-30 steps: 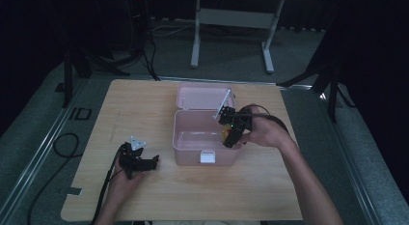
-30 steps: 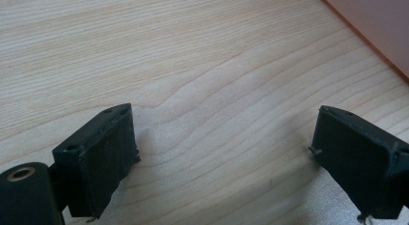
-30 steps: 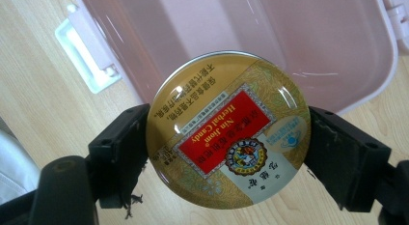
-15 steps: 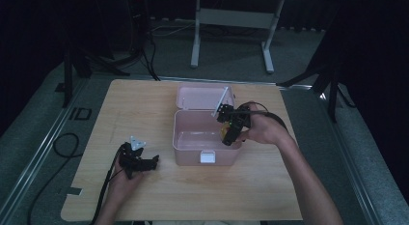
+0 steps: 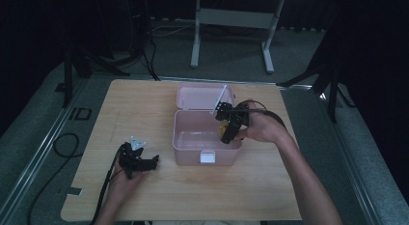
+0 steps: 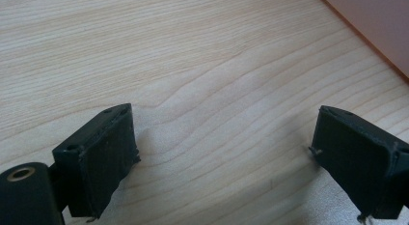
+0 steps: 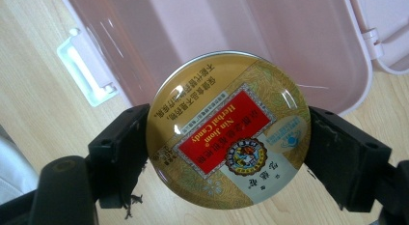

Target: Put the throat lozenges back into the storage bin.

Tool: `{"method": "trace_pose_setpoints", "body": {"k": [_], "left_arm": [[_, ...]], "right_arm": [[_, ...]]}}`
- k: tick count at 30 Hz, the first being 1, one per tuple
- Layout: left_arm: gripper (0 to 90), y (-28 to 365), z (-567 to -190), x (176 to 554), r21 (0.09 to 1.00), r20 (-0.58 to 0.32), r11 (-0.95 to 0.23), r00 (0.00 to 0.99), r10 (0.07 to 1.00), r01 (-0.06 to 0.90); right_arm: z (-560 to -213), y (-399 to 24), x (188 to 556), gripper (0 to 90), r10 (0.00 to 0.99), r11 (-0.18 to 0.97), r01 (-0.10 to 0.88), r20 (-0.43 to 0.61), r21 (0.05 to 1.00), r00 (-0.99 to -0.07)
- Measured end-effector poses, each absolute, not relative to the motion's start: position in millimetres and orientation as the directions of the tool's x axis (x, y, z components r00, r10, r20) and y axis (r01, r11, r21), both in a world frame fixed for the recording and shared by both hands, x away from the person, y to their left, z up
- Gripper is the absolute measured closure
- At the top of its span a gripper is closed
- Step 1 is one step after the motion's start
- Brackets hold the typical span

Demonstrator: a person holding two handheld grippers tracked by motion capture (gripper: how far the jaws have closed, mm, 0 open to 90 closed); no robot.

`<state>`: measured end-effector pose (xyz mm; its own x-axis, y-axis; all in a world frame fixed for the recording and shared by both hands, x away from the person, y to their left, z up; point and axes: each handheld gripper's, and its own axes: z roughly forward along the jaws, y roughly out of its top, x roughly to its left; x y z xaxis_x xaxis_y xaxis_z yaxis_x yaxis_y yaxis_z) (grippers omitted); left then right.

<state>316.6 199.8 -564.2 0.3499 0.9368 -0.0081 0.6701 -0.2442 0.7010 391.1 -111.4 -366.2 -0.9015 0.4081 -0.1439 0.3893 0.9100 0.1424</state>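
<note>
While the left gripper (image 6: 222,162) rests wide open on the table (image 5: 144,109), the right gripper (image 7: 226,152) clamps a round herbal candy tin (image 7: 226,126) over the open pink box (image 5: 193,138); lowering and releasing likely follows.

- High view dim, surroundings near black; bench (image 5: 144,114) evenly lit.
- Gripper views bright, sharp; soft shadows beneath fingers (image 6: 99,157).
- Glare streaks on candy tin (image 7: 226,126) lid.

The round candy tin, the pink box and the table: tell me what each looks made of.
Candy tin, gripped by the right claw: likely printed metal, glossy, with sharp highlights on its gold and red lid. Pink box: plastic by the look, smooth and slightly translucent, with a moulded white latch. Table: pale wood or wood-look laminate, matte, with visible grain lines.
</note>
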Motion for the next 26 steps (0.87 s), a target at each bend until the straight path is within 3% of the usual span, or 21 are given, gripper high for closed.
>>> {"method": "trace_pose_setpoints", "body": {"k": [2,14,26], "left_arm": [[8.9,199.8,-564.2,316.6,0.701,-0.008,-0.245,0.35,0.937,0.67],[8.8,199.5,-564.2,316.6,0.701,-0.009,-0.247,0.355,0.935,0.669],[8.7,199.4,-564.2,316.7,0.701,-0.01,-0.246,0.353,0.936,0.67]], "right_arm": [[-366.4,-110.6,390.9,12.0,0.409,0.909,0.386,-0.168,0.153,-0.897],[-360.9,-130.5,383.0,13.4,0.444,0.892,0.412,-0.199,0.185,-0.874],[-371.0,-168.1,365.8,14.2,0.524,0.837,0.463,-0.188,0.291,-0.831]]}}
